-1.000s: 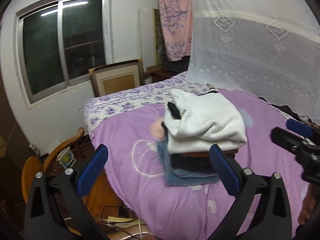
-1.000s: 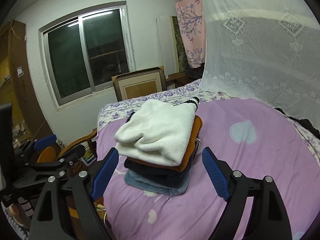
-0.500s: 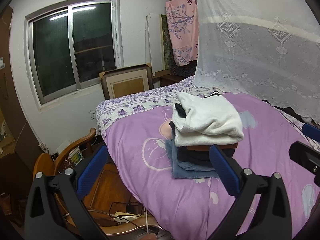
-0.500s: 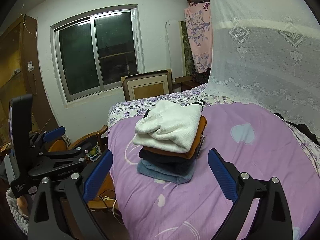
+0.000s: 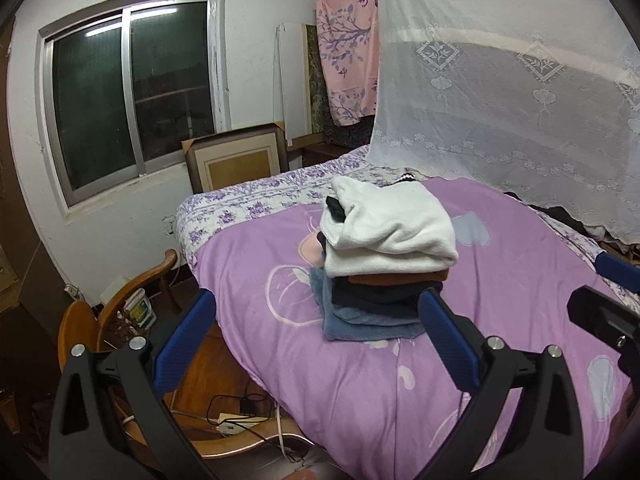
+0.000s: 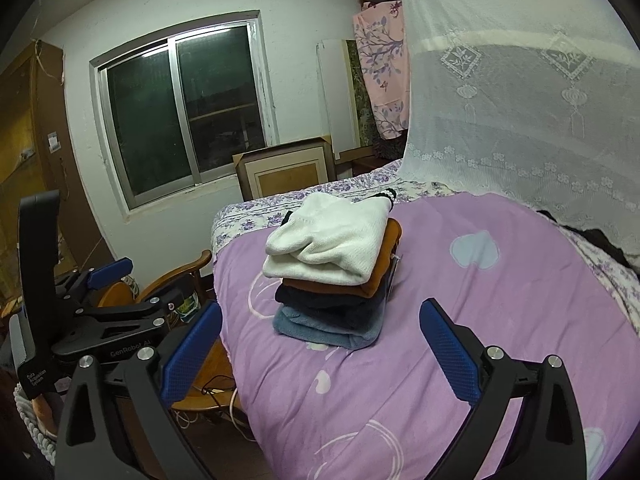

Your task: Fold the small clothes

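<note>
Looking past both sets of tongs, I see the bed with its purple quilt (image 5: 360, 380) filling most of what lies ahead, and a white lace net (image 5: 500, 92) hanging over its far right side. Beyond the bed, up and to the left of my tongs, a dark sliding window (image 5: 132, 96) sits in the white wall, with a framed picture (image 5: 236, 162) leaning below it and a pink flowered cloth (image 5: 348, 56) hanging further right. Below my left tongs, off the bed's edge, stands a wooden chair (image 5: 120, 304). The stack of folded clothes (image 6: 336, 276) rests on the quilt straight ahead of both tongs and clear of them: a white knit (image 6: 332, 244) on top, then an orange piece (image 6: 384, 268), a dark one, and a blue fleece (image 6: 324, 328) at the bottom. My left gripper (image 5: 316, 332) stands wide apart with nothing between its blue pads. My right gripper (image 6: 320, 344) has just been opening and now stands fully apart, also empty; in its view the left tongs show low at the left edge.
</note>
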`<state>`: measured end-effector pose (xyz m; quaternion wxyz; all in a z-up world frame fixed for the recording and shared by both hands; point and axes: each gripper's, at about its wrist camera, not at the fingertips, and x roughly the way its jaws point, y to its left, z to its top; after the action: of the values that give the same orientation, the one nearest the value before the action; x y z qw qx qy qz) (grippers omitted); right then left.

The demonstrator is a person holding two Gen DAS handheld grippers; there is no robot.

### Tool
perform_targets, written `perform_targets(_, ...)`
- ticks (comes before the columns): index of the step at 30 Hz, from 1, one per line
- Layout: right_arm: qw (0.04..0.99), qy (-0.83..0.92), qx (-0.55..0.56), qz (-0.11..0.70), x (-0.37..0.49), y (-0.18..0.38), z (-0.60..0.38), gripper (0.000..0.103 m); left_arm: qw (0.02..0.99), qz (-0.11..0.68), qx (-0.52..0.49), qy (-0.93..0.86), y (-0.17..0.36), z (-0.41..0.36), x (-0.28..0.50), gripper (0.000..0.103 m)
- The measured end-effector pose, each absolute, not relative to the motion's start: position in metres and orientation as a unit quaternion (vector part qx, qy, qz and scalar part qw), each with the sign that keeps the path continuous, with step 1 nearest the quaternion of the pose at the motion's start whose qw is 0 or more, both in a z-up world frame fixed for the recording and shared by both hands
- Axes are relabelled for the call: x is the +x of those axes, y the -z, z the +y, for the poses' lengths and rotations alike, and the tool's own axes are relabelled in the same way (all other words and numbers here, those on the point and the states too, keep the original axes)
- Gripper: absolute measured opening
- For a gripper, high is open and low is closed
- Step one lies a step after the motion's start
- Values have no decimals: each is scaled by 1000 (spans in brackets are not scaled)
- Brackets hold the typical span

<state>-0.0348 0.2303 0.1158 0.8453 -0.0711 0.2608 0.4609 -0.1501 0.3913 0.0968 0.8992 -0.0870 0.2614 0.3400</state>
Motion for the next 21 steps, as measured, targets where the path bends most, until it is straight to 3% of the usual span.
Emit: perform_targets(21, 836, -468, -77, 276, -39, -105, 241, 100, 903, 261, -85, -329, -96, 384, -150, 99)
